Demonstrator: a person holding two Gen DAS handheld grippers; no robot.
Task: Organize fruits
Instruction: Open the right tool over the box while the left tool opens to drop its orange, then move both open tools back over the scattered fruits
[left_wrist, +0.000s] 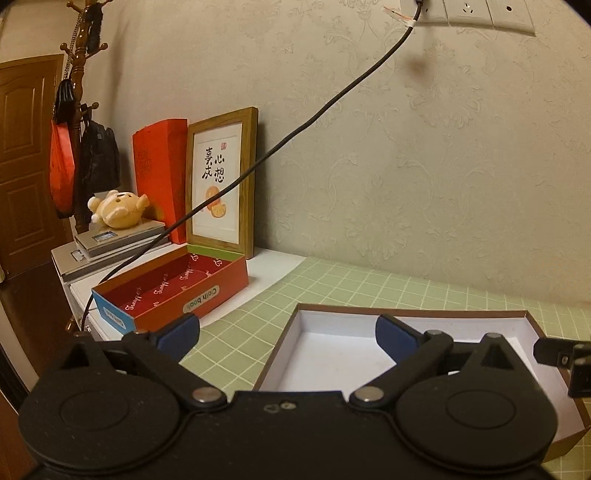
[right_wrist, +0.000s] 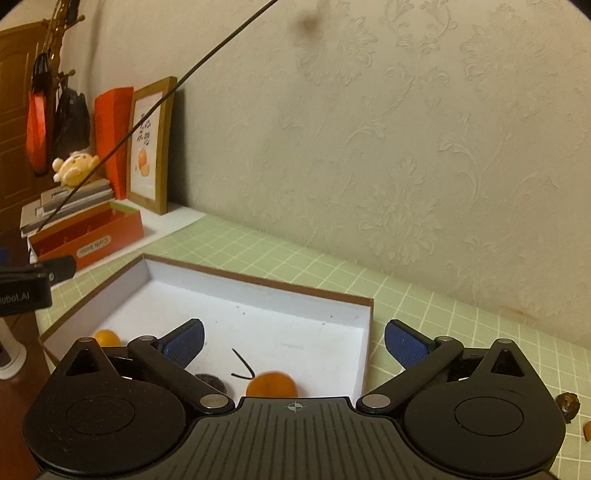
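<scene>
Your right gripper (right_wrist: 293, 345) hangs with its jaws spread wide and nothing between the blue pads, right over the shallow white cardboard tray with brown outer walls (right_wrist: 364, 343). Just below and behind the fingertips, close against the gripper body, lies a round orange fruit (right_wrist: 271, 384), with a curled black stem (right_wrist: 242, 366) beside it and a dark blurred lump (right_wrist: 210, 380) to its left that you cannot identify. A 2nd, smaller orange fruit (right_wrist: 107, 338) sits near the tray's left wall. Being round, neither fruit has a long axis to line up with. Your left gripper (left_wrist: 288, 338) is also wide open and empty, poised over the tray's left corner (left_wrist: 295, 314), so it looks the nearer hand for the smaller fruit. Loose pieces lie on the green checked mat (right_wrist: 443, 295) off to your right, near the right gripper. Room is free above the tray, but the low walls hem in sideways moves, and the red open box (left_wrist: 173, 284) stands well apart to the left.
</scene>
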